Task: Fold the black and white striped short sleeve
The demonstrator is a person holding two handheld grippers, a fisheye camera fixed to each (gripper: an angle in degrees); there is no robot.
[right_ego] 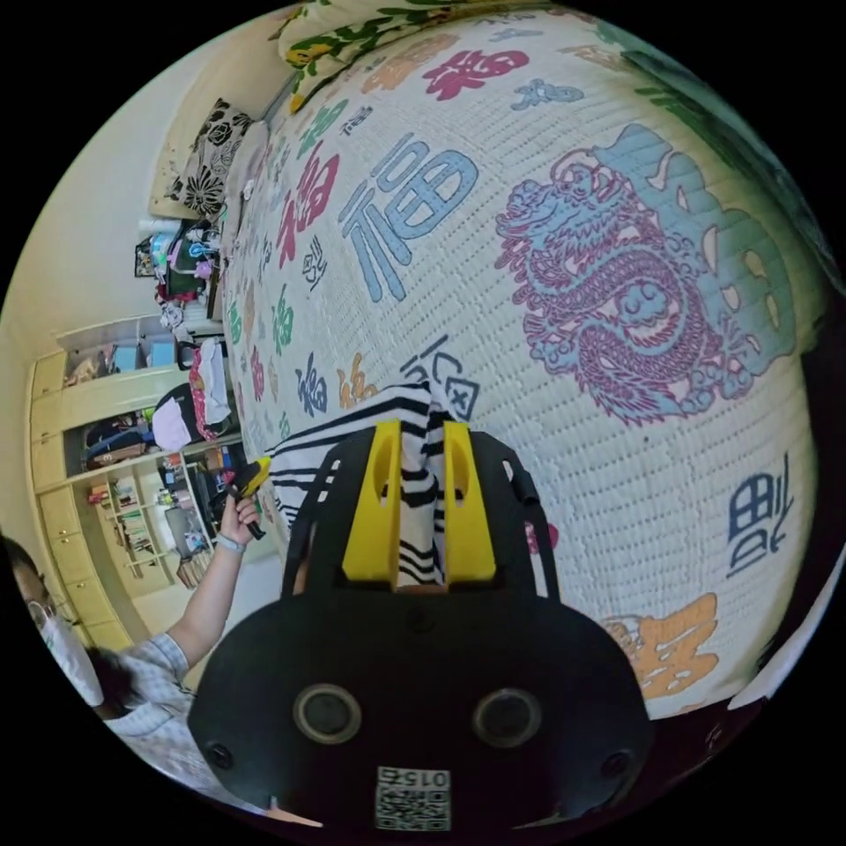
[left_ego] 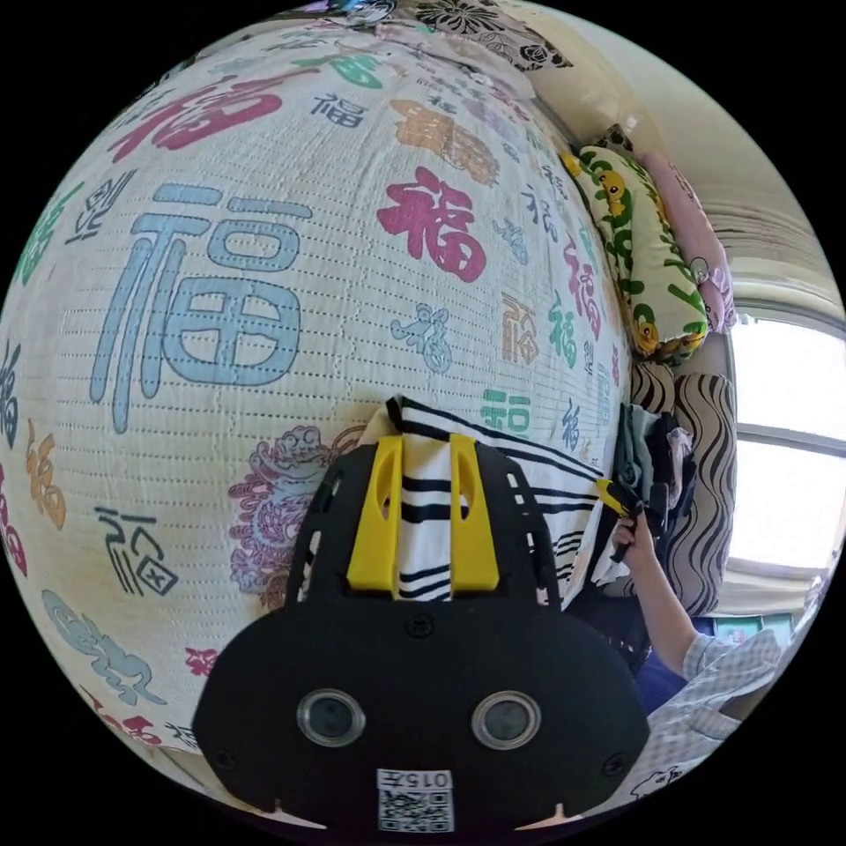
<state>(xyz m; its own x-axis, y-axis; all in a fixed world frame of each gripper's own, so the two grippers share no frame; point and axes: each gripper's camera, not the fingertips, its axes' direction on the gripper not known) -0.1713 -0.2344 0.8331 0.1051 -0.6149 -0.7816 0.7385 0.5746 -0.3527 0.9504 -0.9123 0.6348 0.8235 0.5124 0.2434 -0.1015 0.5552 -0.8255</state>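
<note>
Left gripper [left_ego: 423, 520] nearest cam, jaws pinched tight on striped shirt [left_ego: 529, 493]. Right gripper [right_ego: 420, 507] same, clamped on shirt's other end [right_ego: 308, 458]. Shirt hangs stretched btwn both, just over bed cover [left_ego: 264, 264]. No neat fold seen yet, so prob early. Left to do: lay flat, fold.

shirt [left_ego: 429, 515]: white w/ black stripes | grippers: left gripper [left_ego: 423, 520] and right gripper [right_ego: 419, 511] both yellow jaws on black bodies | bedspread [left_ego: 264, 264] under the shirt: cream, big blue, red, green and orange characters plus a purple dragon [right_ego: 617, 291] | pillow [left_ego: 639, 256] at the bedspread's edge: white, green and yellow print
</note>
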